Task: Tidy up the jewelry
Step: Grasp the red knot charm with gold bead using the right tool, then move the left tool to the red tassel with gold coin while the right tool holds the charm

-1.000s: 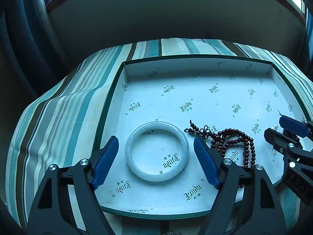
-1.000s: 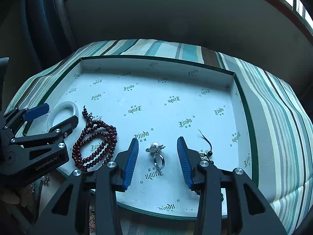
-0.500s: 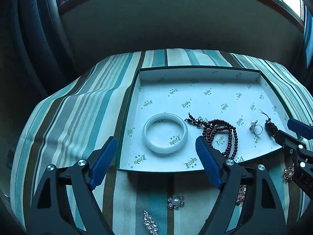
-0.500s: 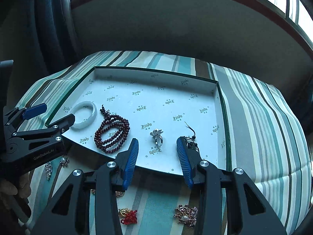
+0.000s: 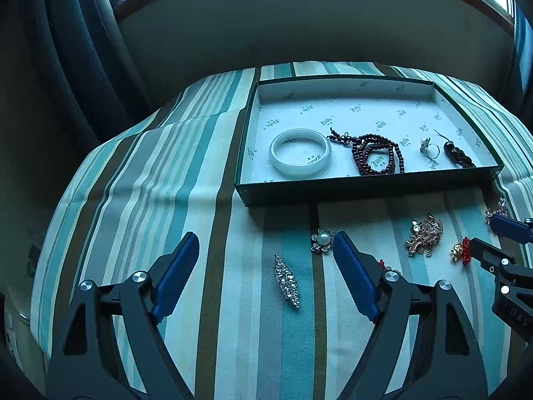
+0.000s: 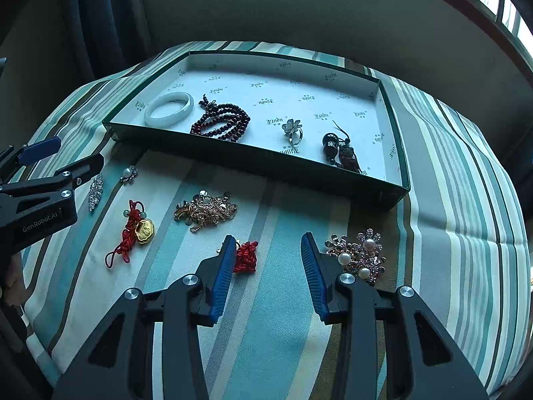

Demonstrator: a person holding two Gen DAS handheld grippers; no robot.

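A shallow green-edged tray (image 5: 366,186) (image 6: 253,163) on the striped cloth holds a white bangle (image 5: 299,152) (image 6: 170,108), dark red beads (image 5: 376,158) (image 6: 221,123), a ring (image 5: 429,148) (image 6: 292,130) and a dark tasselled pendant (image 5: 458,156) (image 6: 339,150). My left gripper (image 5: 266,243) (image 6: 78,151) hovers open over the cloth in front of the tray, above a crystal bar brooch (image 5: 286,281). A pearl flower brooch (image 5: 322,240) lies by its right finger. My right gripper (image 6: 268,243) (image 5: 484,231) is open and empty, with a small red knot (image 6: 246,256) beside its left finger.
Loose pieces lie on the cloth in front of the tray: a gold rhinestone brooch (image 6: 206,211), a red cord with a gold charm (image 6: 136,230) and a pearl cluster brooch (image 6: 359,256). A dark wall and curtain stand behind the table.
Both grippers have drawn back from over the tray to the cloth in front of it. The loose brooches and knots have come into view. Neither has taken hold of anything.
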